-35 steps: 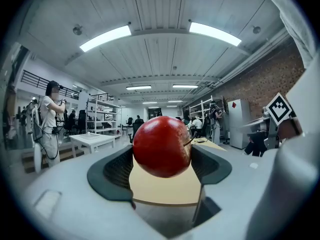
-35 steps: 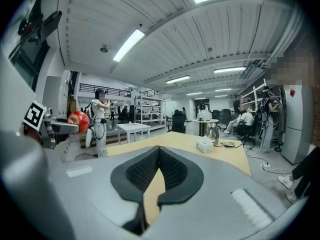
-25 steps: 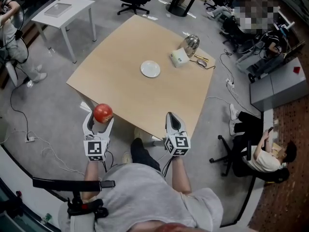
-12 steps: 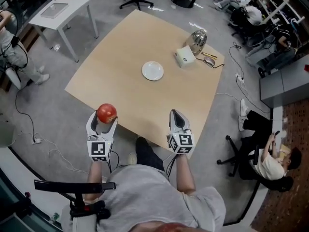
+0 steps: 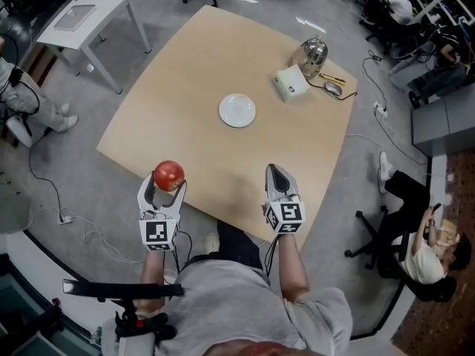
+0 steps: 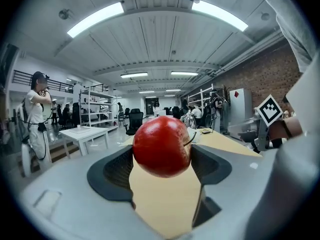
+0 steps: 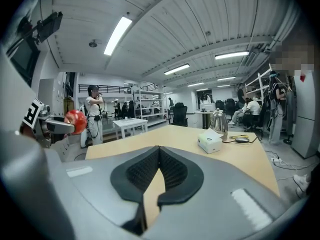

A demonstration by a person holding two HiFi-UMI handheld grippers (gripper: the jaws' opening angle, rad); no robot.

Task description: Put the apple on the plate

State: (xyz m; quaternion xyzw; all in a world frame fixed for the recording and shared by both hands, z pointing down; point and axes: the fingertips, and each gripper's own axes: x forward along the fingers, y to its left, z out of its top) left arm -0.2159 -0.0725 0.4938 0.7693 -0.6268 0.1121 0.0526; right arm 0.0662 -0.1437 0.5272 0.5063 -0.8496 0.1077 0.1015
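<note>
A red apple (image 5: 168,175) (image 6: 162,145) is held between the jaws of my left gripper (image 5: 164,189), just off the near left edge of the wooden table (image 5: 185,117). The same apple (image 7: 75,121) shows at the far left of the right gripper view. The small white plate (image 5: 237,110) lies bare near the table's middle, well beyond both grippers. My right gripper (image 5: 277,178) (image 7: 159,160) hovers over the table's near edge, its jaws pressed together with nothing between them.
At the far right of the table stand a metal kettle (image 5: 314,55), a white box (image 5: 292,84) and a mouse with a cable (image 5: 332,87). A small white table (image 5: 83,15) stands at the left. A seated person (image 5: 423,251) is at the right.
The view has shifted forward, so the table and plate sit slightly lower in frame. Both grippers have kept their places; the apple stays held in the left one.
</note>
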